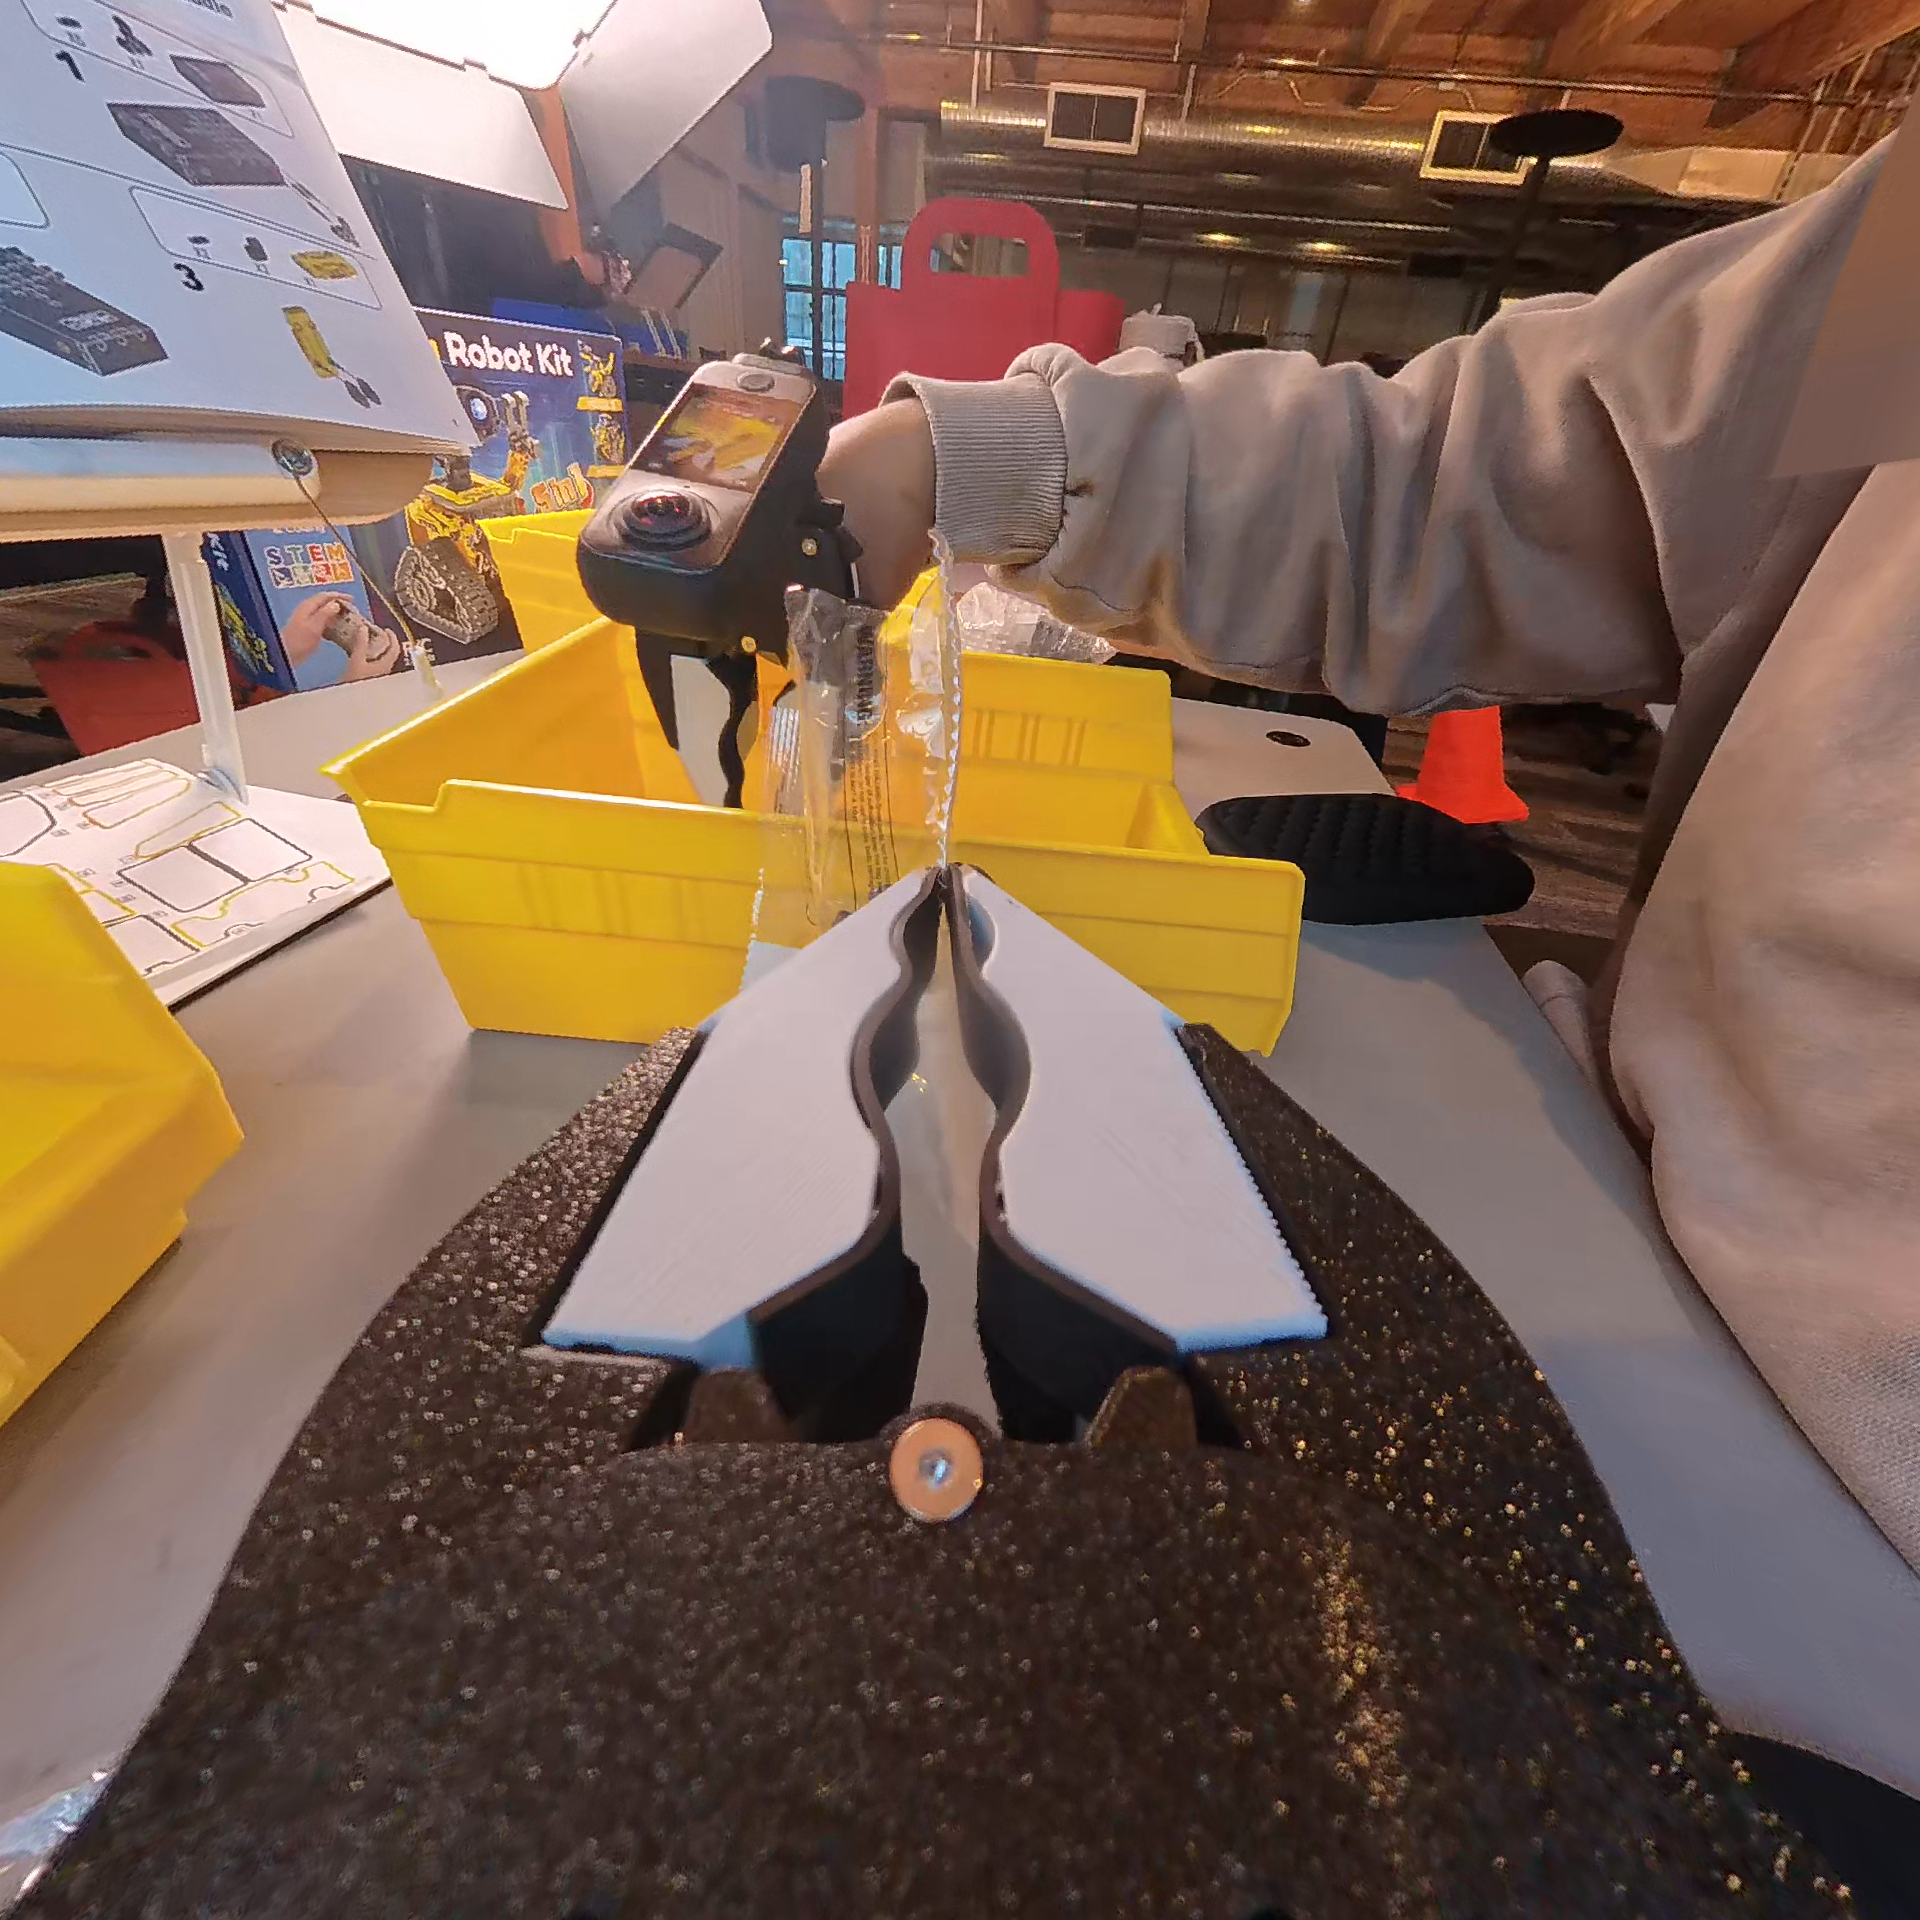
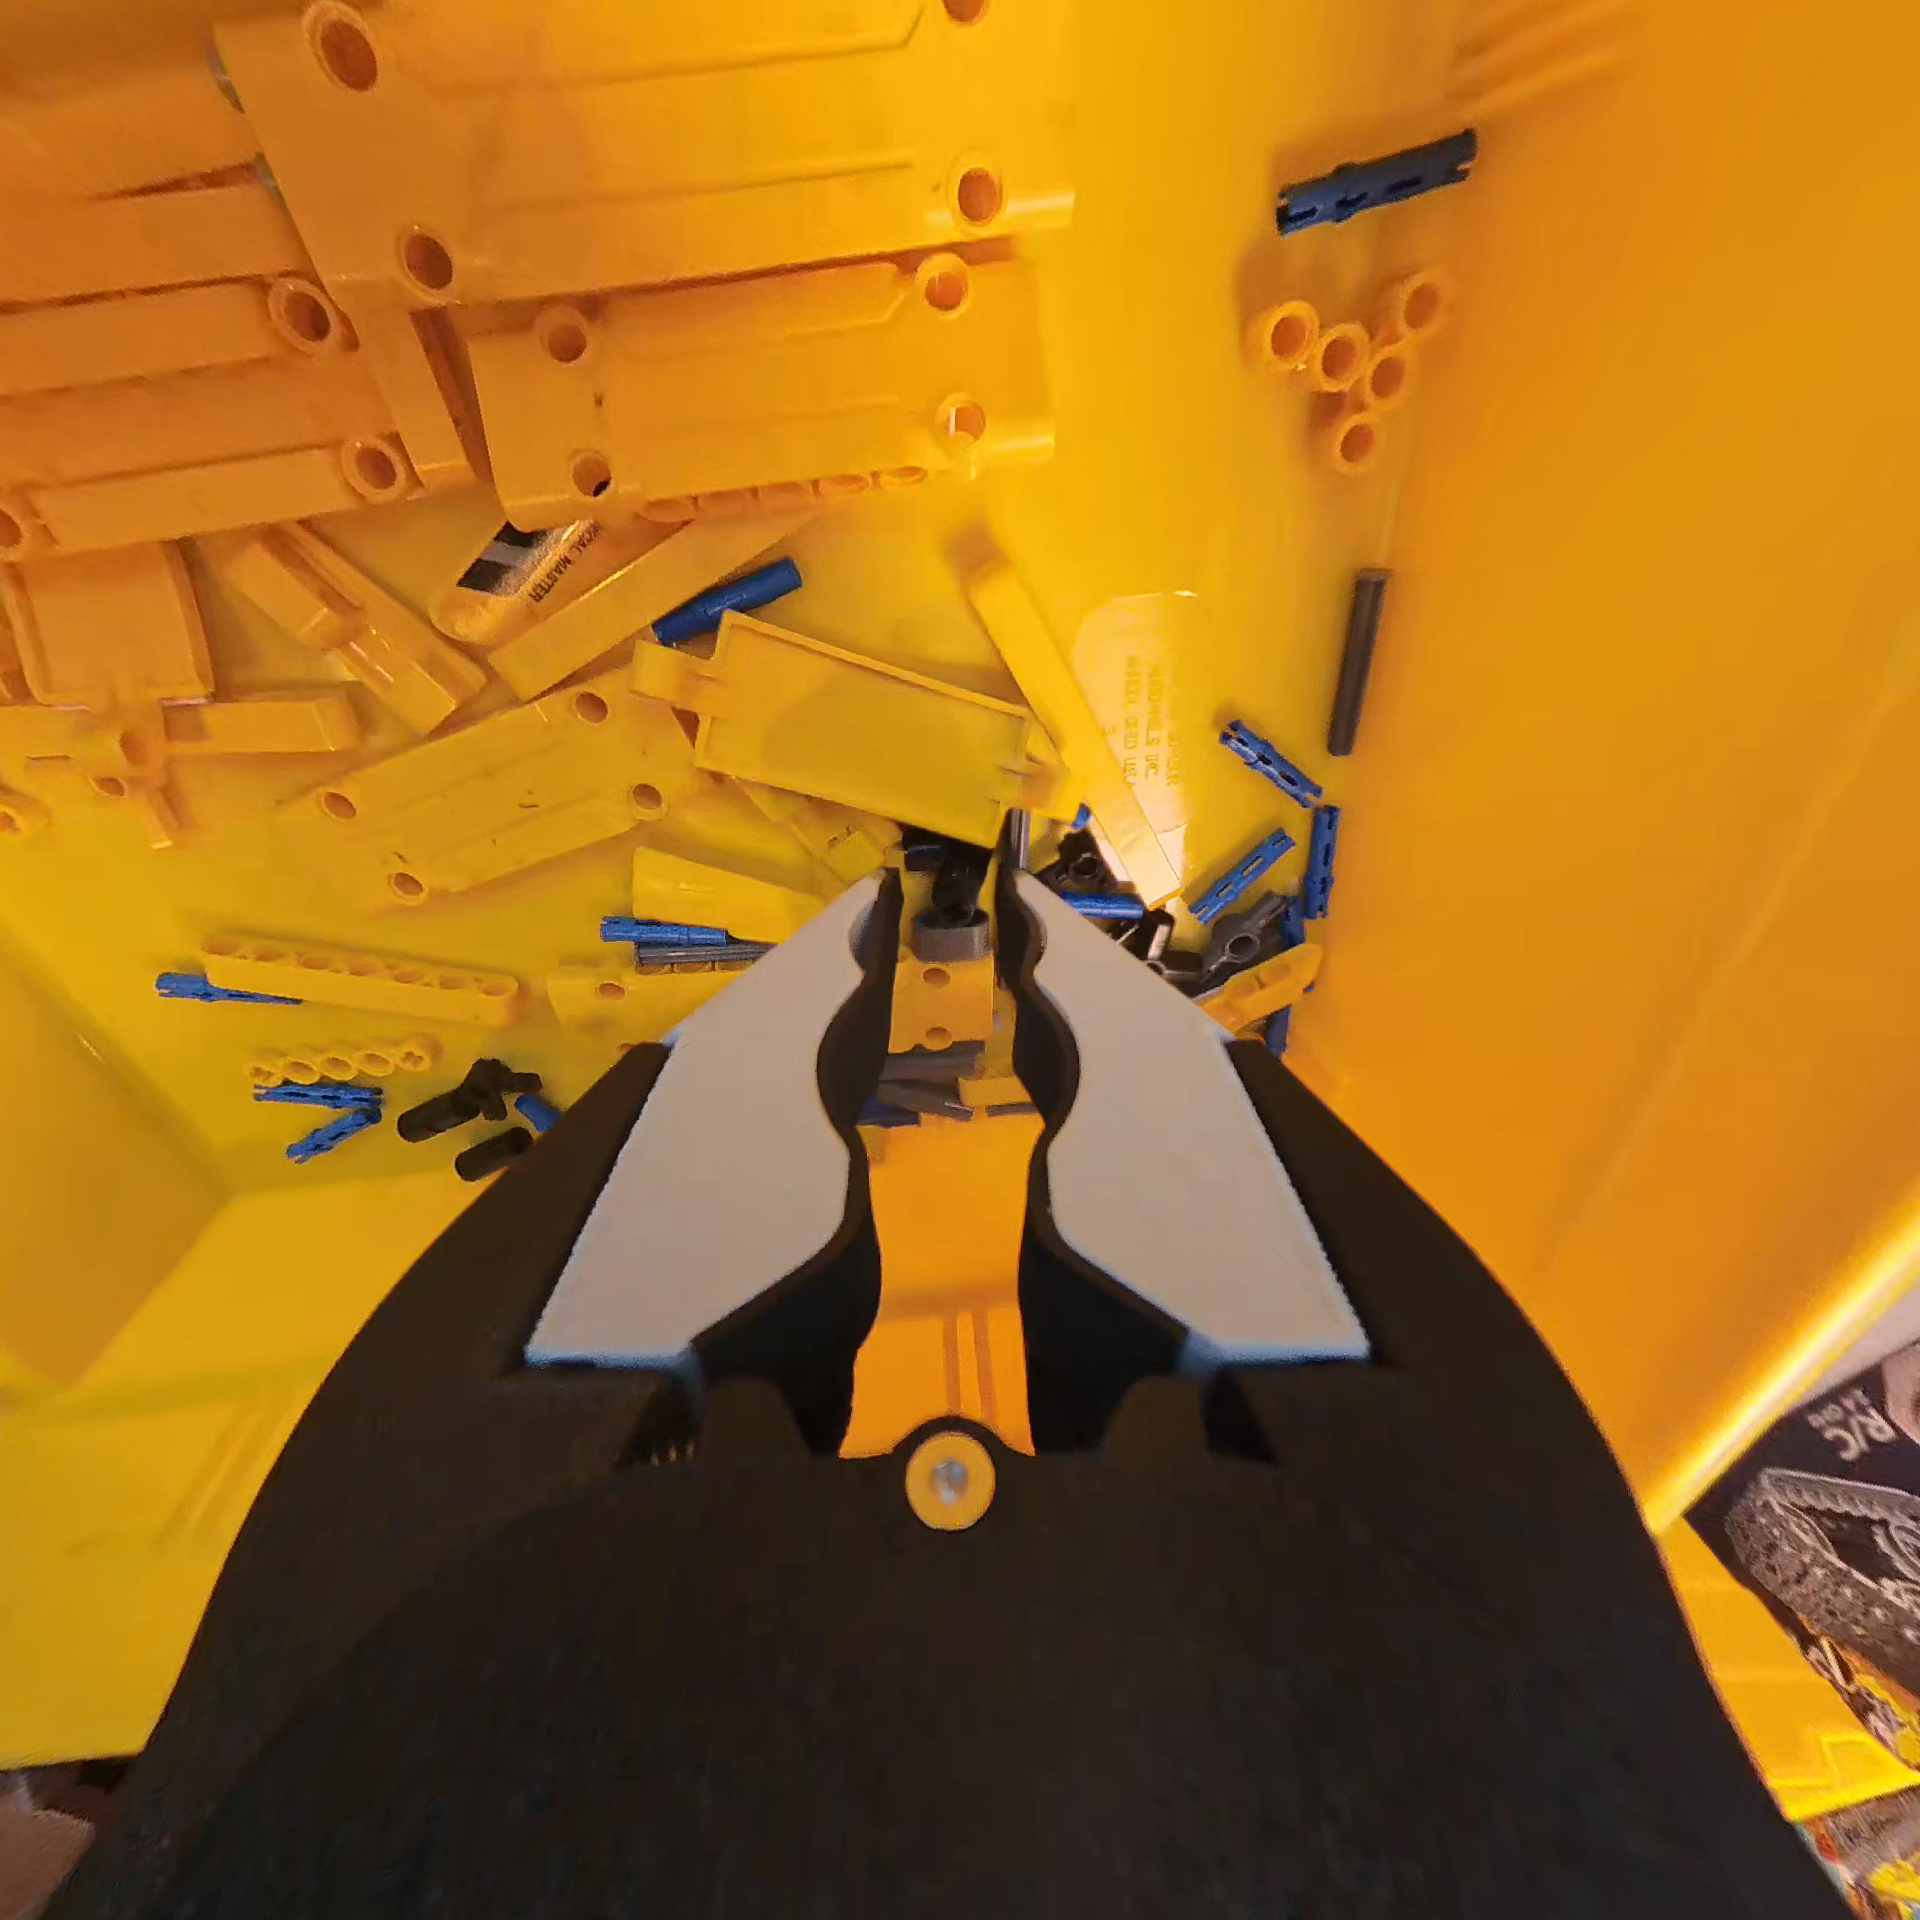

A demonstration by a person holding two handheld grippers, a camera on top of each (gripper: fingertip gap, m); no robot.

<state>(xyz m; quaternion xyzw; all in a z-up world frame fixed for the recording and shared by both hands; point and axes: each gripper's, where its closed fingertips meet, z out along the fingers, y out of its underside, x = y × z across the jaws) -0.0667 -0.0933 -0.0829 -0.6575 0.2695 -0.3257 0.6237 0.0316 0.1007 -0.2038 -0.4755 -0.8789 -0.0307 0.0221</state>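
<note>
1. Two hand-held grippers appear. The left hand-held gripper (image 1: 943, 883) is clenched on the lower edge of a clear plastic bag (image 1: 868, 748), which rises upright from its tips above the grey bench (image 1: 343, 1122).
2. Only the left wrist view shows the right hand-held gripper (image 1: 717, 665) from outside: a sleeved arm (image 1: 1299, 520) holds it tilted down into a yellow bin (image 1: 852, 894). The bag's top lies against that hand; whether the hand grips it cannot be told.
3. Only the right wrist view shows the bin's inside (image 2: 1558, 623). The right hand-held gripper (image 2: 948, 883) has its jaws slightly parted, the tips just above a pile of small dark connectors (image 2: 951, 909) and grasping nothing.
4. The bin holds yellow panels (image 2: 644, 218) and beams (image 2: 364, 977), with blue pins (image 2: 1377, 179) and black pins (image 2: 468, 1101) scattered.
5. The left wrist view alone shows an instruction sheet (image 1: 177, 208) on a stand, kit boxes (image 1: 447, 499), a second bin (image 1: 73, 1091) at left, a red bag (image 1: 977, 301) and an orange cone (image 1: 1465, 764).
</note>
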